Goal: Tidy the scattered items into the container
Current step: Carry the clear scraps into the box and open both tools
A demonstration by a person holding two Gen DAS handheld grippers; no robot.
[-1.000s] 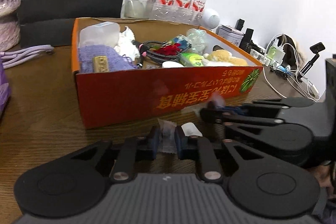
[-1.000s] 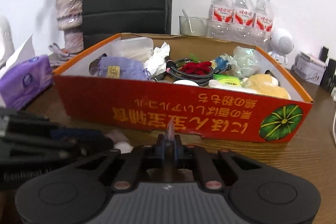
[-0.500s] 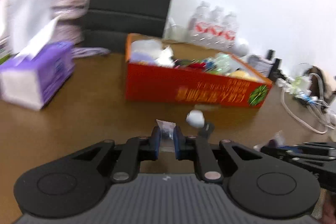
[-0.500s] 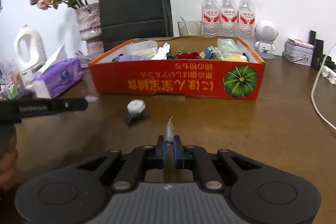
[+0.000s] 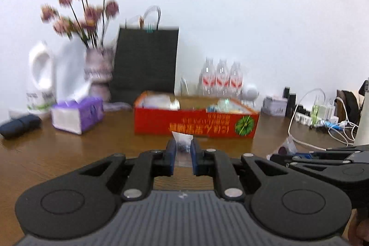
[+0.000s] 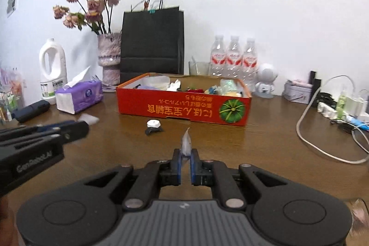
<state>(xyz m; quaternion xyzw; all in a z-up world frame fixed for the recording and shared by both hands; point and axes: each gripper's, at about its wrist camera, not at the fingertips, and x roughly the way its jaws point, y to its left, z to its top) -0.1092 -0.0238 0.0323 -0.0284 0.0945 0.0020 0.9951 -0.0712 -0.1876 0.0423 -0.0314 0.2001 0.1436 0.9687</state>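
Note:
The red cardboard box (image 6: 184, 108) stands mid-table, full of several small items; it also shows in the left wrist view (image 5: 196, 123). My left gripper (image 5: 183, 148) is shut on a small clear plastic packet (image 5: 183, 141), held well back from the box. My right gripper (image 6: 185, 155) is shut on a thin clear plastic packet (image 6: 186, 143), also back from the box. A small white-and-black object (image 6: 153, 126) lies on the table in front of the box. The left gripper (image 6: 83, 126) shows at the left of the right wrist view.
A purple tissue box (image 6: 79, 96), white jug (image 6: 53, 72), flower vase (image 6: 109, 57) and black bag (image 6: 152, 43) stand left and behind. Water bottles (image 6: 234, 59), a white robot figure (image 6: 265, 82) and cables with chargers (image 6: 334, 112) sit at the right.
Both grippers have pulled back and risen away from the box, each still holding its packet. The box now looks much smaller and farther.

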